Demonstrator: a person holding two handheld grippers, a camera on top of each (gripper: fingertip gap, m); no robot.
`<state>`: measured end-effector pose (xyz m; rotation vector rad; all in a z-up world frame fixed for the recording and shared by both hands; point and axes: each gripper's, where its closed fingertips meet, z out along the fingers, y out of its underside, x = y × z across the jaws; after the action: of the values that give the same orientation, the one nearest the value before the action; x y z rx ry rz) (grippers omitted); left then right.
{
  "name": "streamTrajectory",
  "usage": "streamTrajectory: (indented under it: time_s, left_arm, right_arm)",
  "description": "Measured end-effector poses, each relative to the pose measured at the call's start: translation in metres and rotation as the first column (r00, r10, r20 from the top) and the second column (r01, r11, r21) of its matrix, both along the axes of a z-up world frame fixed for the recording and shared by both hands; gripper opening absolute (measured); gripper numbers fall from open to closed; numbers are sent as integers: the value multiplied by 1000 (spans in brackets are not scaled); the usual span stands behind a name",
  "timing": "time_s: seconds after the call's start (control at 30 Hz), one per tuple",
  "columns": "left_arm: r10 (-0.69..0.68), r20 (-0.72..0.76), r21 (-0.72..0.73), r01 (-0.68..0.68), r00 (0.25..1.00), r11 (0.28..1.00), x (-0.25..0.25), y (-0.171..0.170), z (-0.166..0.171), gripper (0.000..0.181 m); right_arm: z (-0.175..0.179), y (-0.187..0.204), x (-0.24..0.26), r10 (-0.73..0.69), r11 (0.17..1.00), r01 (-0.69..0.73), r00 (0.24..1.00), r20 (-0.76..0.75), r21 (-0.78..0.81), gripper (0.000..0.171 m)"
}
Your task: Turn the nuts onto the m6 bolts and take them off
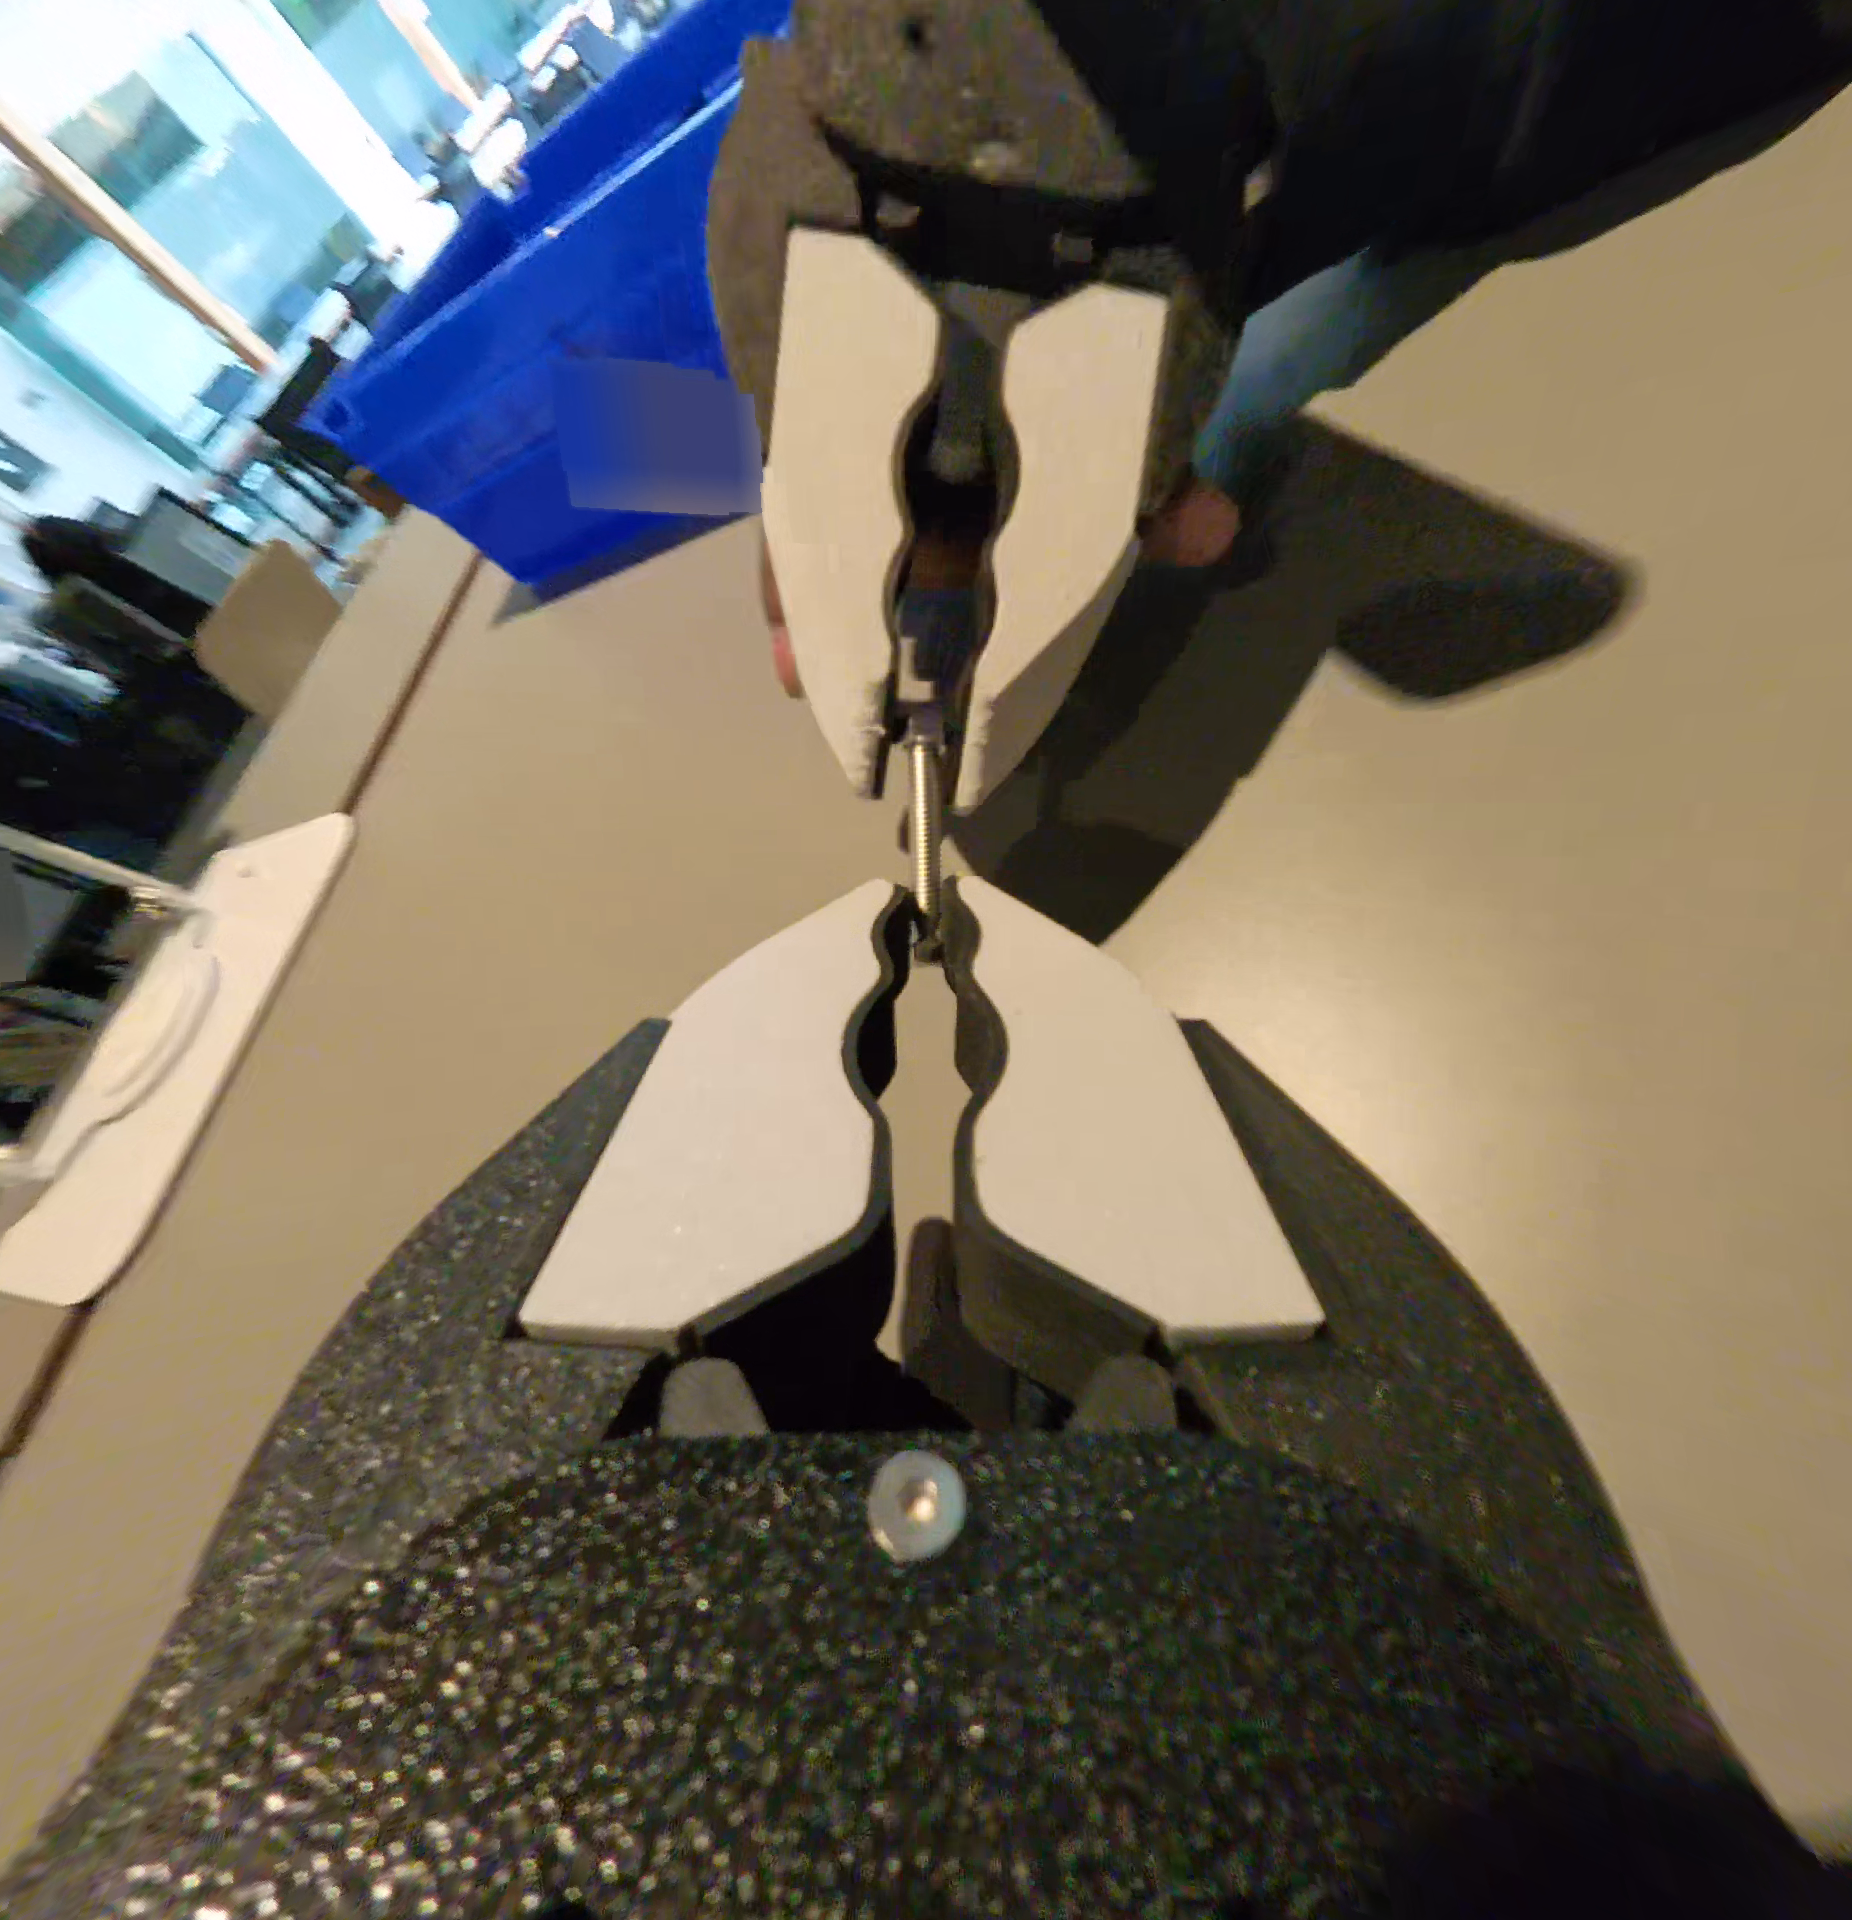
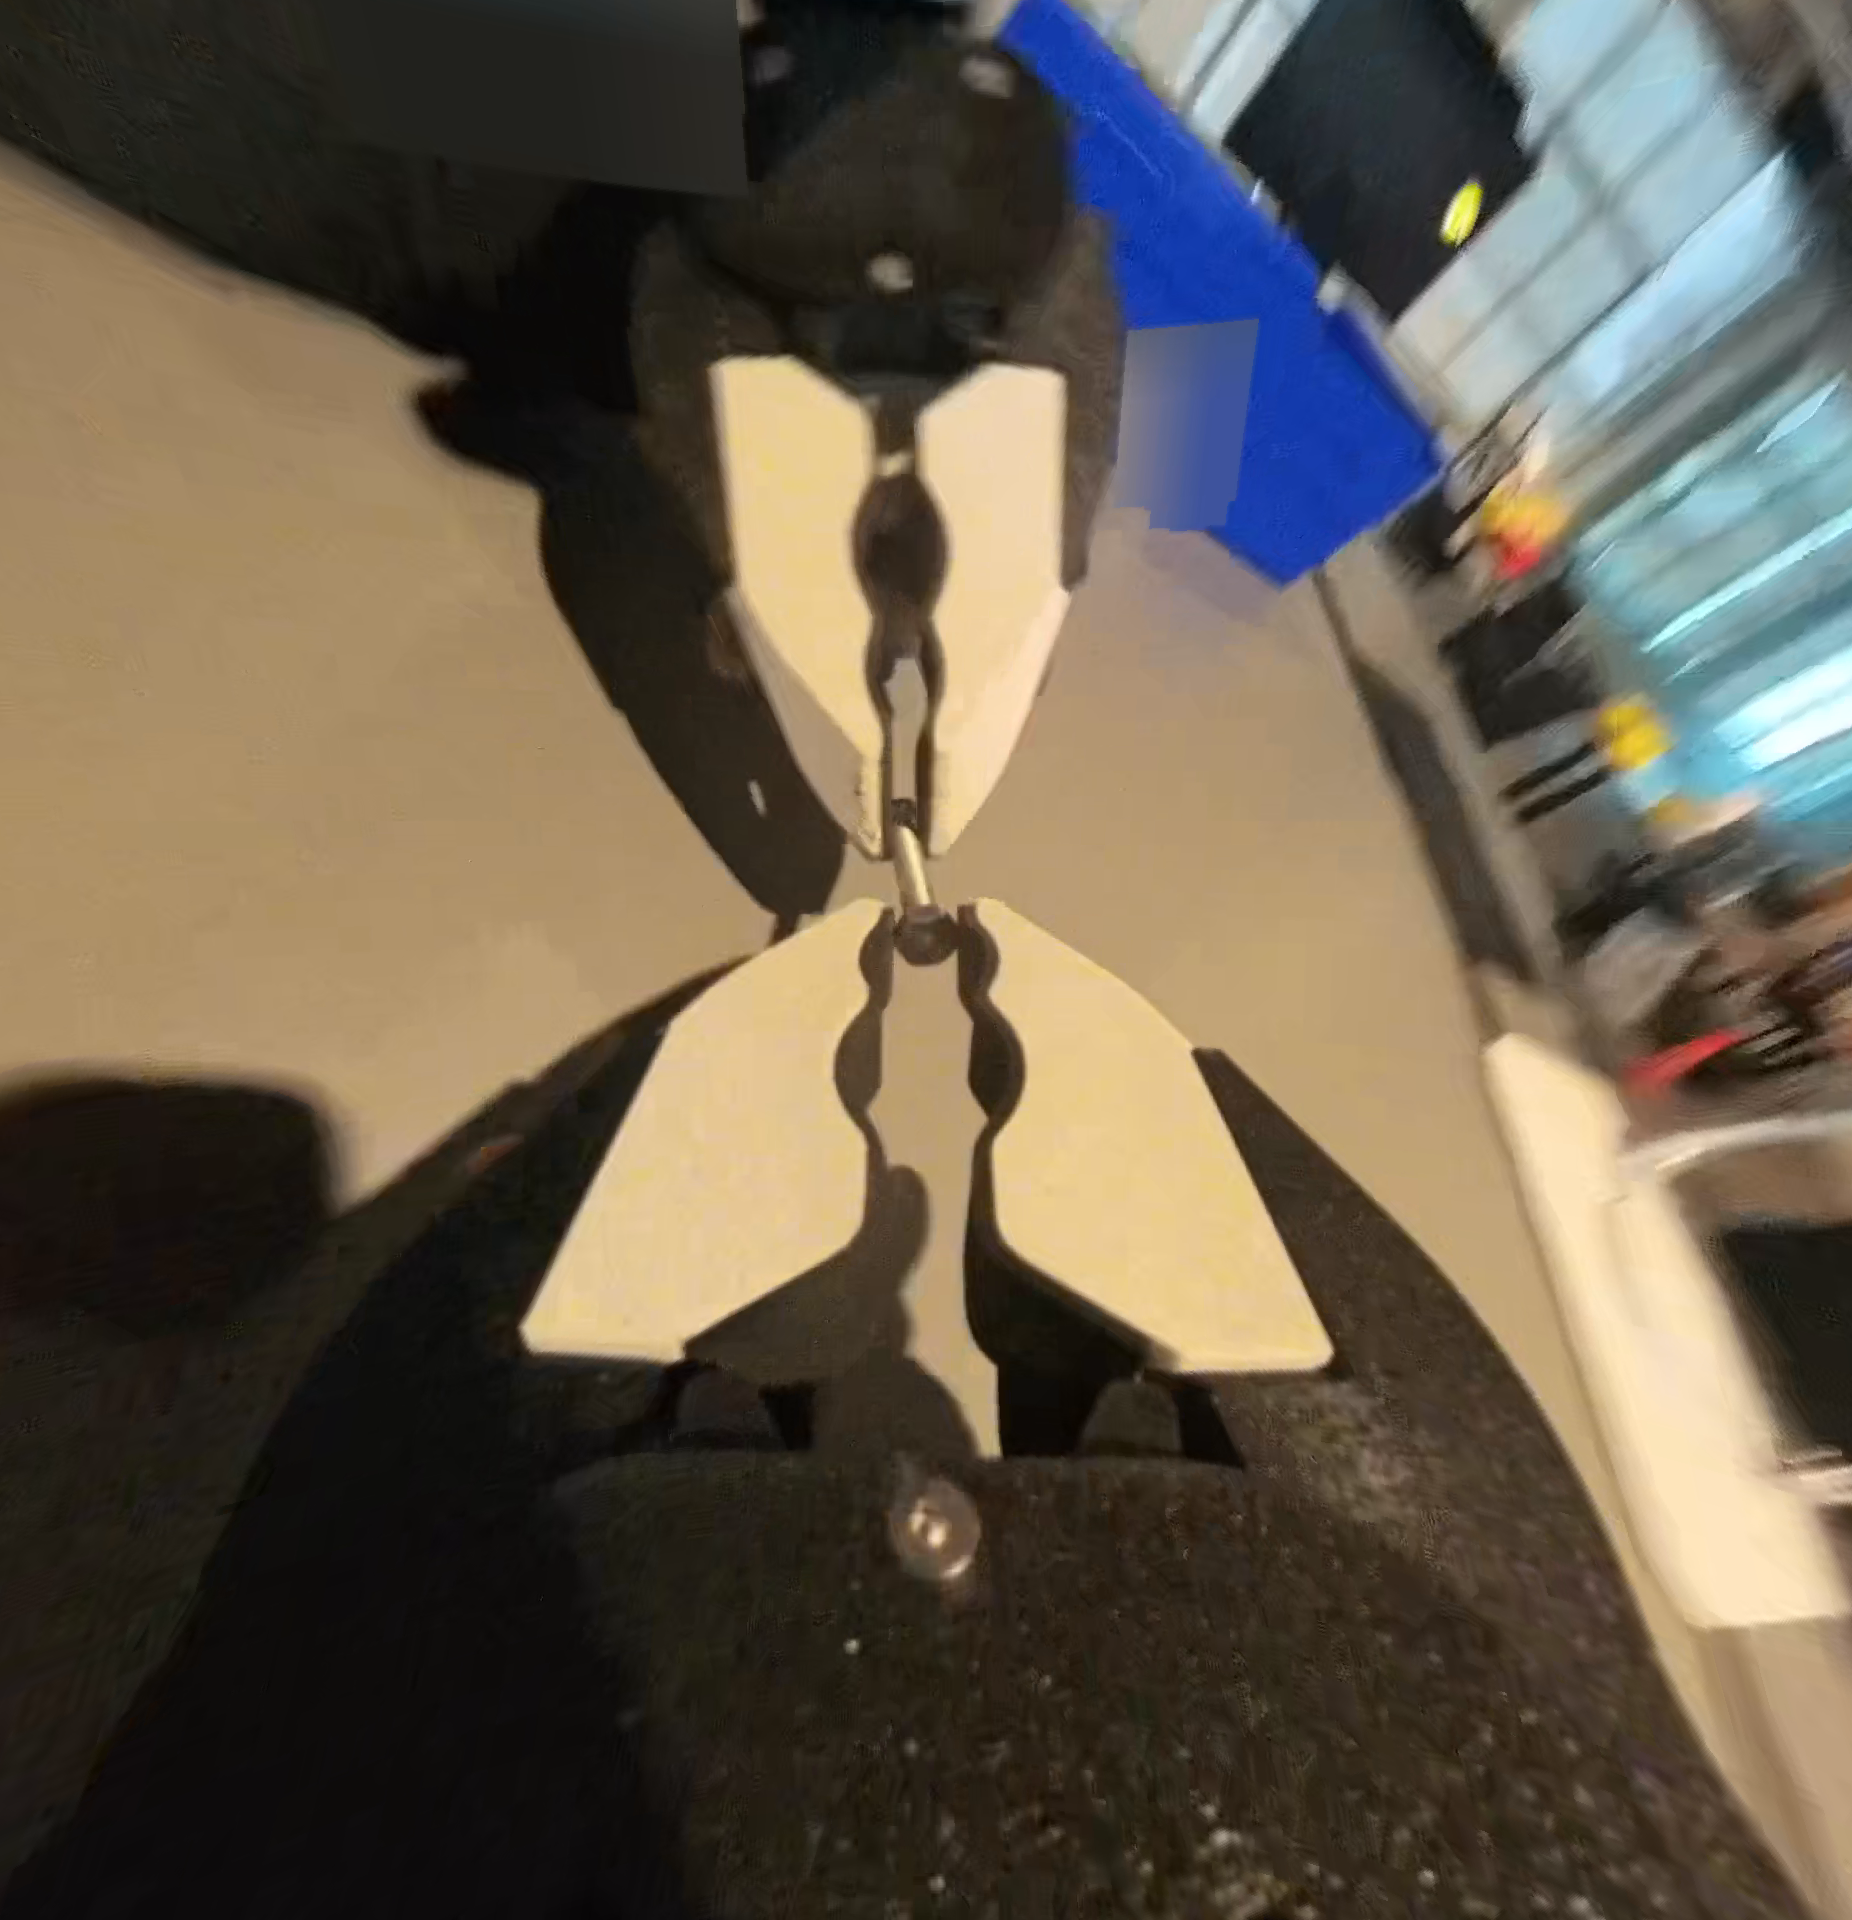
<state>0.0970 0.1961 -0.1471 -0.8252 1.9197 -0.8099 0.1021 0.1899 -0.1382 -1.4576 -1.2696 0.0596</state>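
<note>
**Item: threaded bolt held between two opposed grippers above a desk**

Bolt (image 1: pixel 929 831): slim, silver metal, finely threaded along its shank. It is seen at the centre of the left wrist view, spanning the gap between the two grippers. In the right wrist view (image 2: pixel 909 860) it appears shorter and blurred.

Nut (image 1: pixel 927 717): a small dark-and-silver metal piece at the far end of the shank, seated between the tips of the right gripper. Its exact shape cannot be told.

Left gripper (image 1: pixel 927 914): body of black, speckled, grainy plastic, with a silver screw at lower centre. The fingers (image 1: pixel 756 1132) are faced with flat pale-grey plates whose inner edges are wavy and dark-lined. They are drawn narrow at the tips and clamped on the near end of the bolt.

Right gripper (image 2: pixel 922 935): same make, pointed toward the left gripper from the opposite side. Its fingers (image 2: pixel 724 1174) are closed narrowly on the nut end.

Desk (image 1: pixel 1524 935): smooth, matt beige surface, beneath both grippers, with dark shadows cast on it.

Blue bin (image 1: pixel 589 312): glossy plastic, upper left of the left wrist view. No legible writing is seen.

White plate (image 1: pixel 174 1039): flat, rounded corners, left edge.
</note>
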Motion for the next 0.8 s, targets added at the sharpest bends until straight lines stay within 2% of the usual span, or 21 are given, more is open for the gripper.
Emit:
streamTrajectory:
  time_s: [0.03,0.1,0.17,0.23,0.3,0.43,0.8]
  left_arm:
    - [-12,-17,-10,12,1000,1000,-1,-1,-1,5]
    - [-24,-31,-36,23,999,999,-3,-3,-1,5]
    - [-20,-11,-46,20,1000,999,-4,-2,2,5]
    - [1,21,-41,0,1000,999,-3,2,6,5]
    - [35,52,-16,-35,998,999,0,8,8,5]
    - [101,118,19,-104,988,994,6,19,13,5]
    - [247,210,62,-265,946,962,5,51,21,5]
  right_arm:
    - [-3,-1,0,11,996,-18,997,79,88,12]
    - [-5,0,0,-2,988,-23,987,158,154,12]
    - [0,1,0,-10,985,-14,991,136,174,13]
    - [5,4,3,-36,987,24,997,71,158,36]
    - [8,7,9,-61,989,59,998,13,138,43]
    - [16,10,16,-89,986,97,994,-67,139,39]
    - [25,14,18,-140,966,157,985,-98,205,29]
